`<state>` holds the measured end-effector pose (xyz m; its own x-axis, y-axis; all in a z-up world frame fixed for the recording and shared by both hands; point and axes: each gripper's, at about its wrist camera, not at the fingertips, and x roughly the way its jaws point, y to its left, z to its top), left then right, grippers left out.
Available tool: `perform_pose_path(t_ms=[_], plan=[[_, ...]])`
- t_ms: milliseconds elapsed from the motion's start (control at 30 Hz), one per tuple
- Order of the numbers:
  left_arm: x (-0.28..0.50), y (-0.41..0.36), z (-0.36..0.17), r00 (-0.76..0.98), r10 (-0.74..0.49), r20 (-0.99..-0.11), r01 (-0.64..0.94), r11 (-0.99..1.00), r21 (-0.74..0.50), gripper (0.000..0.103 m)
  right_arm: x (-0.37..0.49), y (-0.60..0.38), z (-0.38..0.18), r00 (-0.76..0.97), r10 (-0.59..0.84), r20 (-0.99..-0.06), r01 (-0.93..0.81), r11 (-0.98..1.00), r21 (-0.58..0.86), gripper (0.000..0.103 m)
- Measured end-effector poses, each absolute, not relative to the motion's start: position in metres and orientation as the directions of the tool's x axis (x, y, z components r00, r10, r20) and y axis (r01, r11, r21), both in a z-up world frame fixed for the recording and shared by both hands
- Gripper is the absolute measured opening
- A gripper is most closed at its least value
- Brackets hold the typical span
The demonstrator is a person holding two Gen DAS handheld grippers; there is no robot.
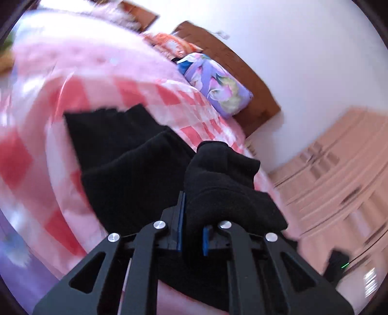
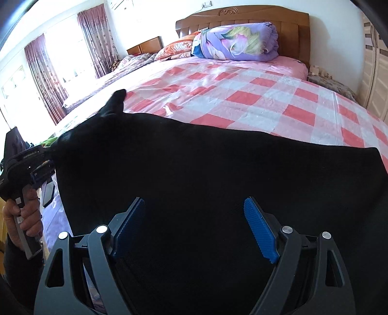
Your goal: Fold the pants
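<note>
Black pants lie spread across the near part of a bed with a pink and red checked sheet. My right gripper hovers open over the middle of the cloth, and its blue pads stand wide apart with nothing pinched. At the left edge of that view, a hand holds my left gripper, which has the pants' left end. In the left wrist view, the left gripper is shut on a bunched fold of the pants, lifted off the bed. The rest of the pants trails down onto the sheet.
A folded purple floral quilt and an orange pillow lie against the wooden headboard. Curtained windows are at the left and a pale wardrobe at the right. A second bed stands beyond.
</note>
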<state>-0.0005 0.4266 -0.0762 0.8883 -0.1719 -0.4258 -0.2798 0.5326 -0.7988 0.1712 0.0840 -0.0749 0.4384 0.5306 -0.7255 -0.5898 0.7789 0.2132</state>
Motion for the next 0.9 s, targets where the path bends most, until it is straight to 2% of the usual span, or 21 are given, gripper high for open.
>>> perform_pose_path(t_ms=[33, 100, 200, 300, 467, 567, 600, 633, 700, 733, 833, 867, 900], plan=[[-0.006, 0.438, -0.091, 0.898, -0.214, -0.384, -0.272, 0.416, -0.868, 0.01, 0.171, 0.084, -0.075, 0.436, 0.533, -0.725, -0.589, 0.778, 0.219, 0.082], [-0.012, 0.449, -0.114, 0.901, -0.267, -0.342, -0.263, 0.291, -0.92, 0.01, 0.171, 0.084, -0.075, 0.436, 0.533, -0.725, -0.589, 0.778, 0.219, 0.082], [-0.018, 0.453, -0.128, 0.906, -0.29, -0.309, -0.256, 0.207, -0.944, 0.01, 0.17, 0.085, -0.075, 0.44, 0.529, -0.725, -0.593, 0.778, 0.208, 0.082], [-0.023, 0.456, -0.142, 0.921, -0.306, -0.24, -0.234, 0.057, -0.971, 0.01, 0.169, 0.085, -0.075, 0.442, 0.528, -0.725, -0.592, 0.779, 0.206, 0.082], [-0.024, 0.456, -0.142, 0.924, -0.296, -0.242, -0.239, 0.045, -0.97, 0.012, 0.171, 0.086, -0.076, 0.439, 0.532, -0.724, -0.591, 0.778, 0.214, 0.082], [-0.028, 0.455, -0.142, 0.93, -0.294, -0.223, -0.228, 0.017, -0.974, 0.022, 0.171, 0.086, -0.076, 0.438, 0.534, -0.723, -0.59, 0.778, 0.217, 0.082], [-0.029, 0.455, -0.137, 0.931, -0.287, -0.226, -0.226, 0.033, -0.974, 0.032, 0.171, 0.086, -0.076, 0.439, 0.534, -0.723, -0.59, 0.778, 0.216, 0.082], [-0.03, 0.455, -0.131, 0.93, -0.277, -0.239, -0.23, 0.065, -0.971, 0.051, 0.171, 0.085, -0.076, 0.438, 0.535, -0.723, -0.59, 0.778, 0.217, 0.082], [-0.034, 0.456, -0.114, 0.932, -0.231, -0.281, -0.251, 0.151, -0.956, 0.072, 0.171, 0.086, -0.076, 0.438, 0.536, -0.722, -0.589, 0.777, 0.22, 0.082], [-0.032, 0.459, -0.105, 0.933, -0.212, -0.291, -0.252, 0.191, -0.949, 0.075, 0.171, 0.086, -0.076, 0.438, 0.535, -0.722, -0.59, 0.778, 0.218, 0.082], [-0.023, 0.475, -0.097, 0.939, -0.177, -0.294, -0.256, 0.21, -0.944, 0.074, 0.171, 0.086, -0.076, 0.439, 0.534, -0.723, -0.59, 0.778, 0.216, 0.082], [-0.021, 0.482, -0.098, 0.942, -0.161, -0.296, -0.264, 0.196, -0.945, 0.072, 0.171, 0.085, -0.076, 0.439, 0.534, -0.723, -0.59, 0.778, 0.216, 0.082], [-0.019, 0.487, -0.098, 0.942, -0.164, -0.291, -0.26, 0.19, -0.947, 0.065, 0.171, 0.085, -0.076, 0.439, 0.534, -0.722, -0.59, 0.778, 0.217, 0.082]])
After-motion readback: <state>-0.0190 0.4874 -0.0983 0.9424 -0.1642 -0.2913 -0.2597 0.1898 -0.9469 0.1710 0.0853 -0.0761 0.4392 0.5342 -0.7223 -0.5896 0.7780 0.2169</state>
